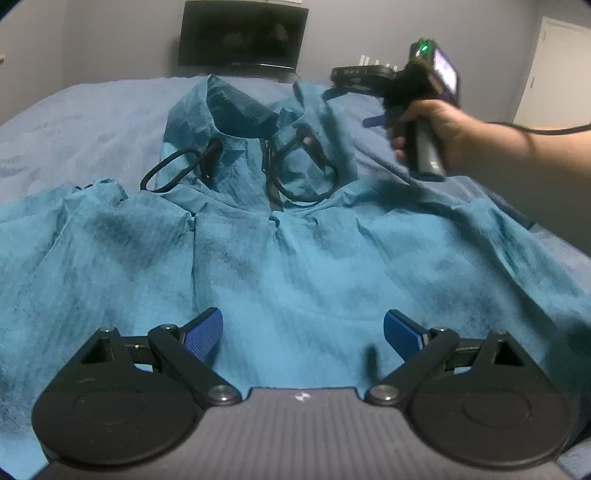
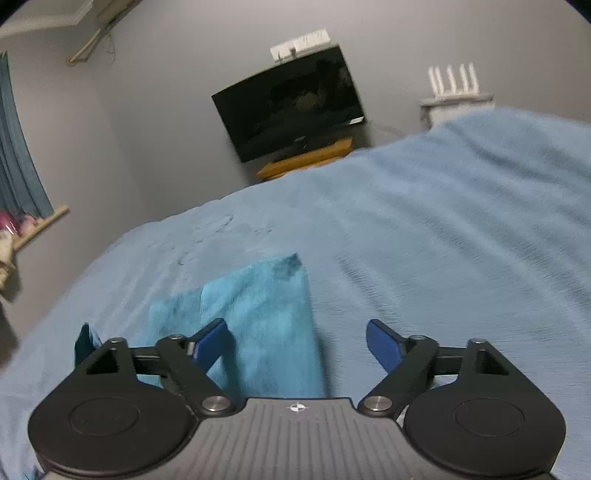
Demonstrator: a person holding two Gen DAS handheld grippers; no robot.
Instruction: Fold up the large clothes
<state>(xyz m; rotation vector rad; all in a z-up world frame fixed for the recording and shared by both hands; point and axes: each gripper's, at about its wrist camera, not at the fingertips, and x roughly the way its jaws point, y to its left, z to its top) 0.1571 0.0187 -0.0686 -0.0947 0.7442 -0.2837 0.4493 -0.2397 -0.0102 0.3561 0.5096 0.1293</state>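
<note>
Here, teal garment [image 1: 295, 258] under left tool [image 1: 303, 332]

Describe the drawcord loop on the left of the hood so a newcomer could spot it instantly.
Start at the blue bed cover, where a teal hooded garment lies spread flat with its hood toward the wall-mounted TV. Just below the hood opening, the left drawcord loop is a thin black cord. Unlike its twin, it spills past the hood's edge.
</note>
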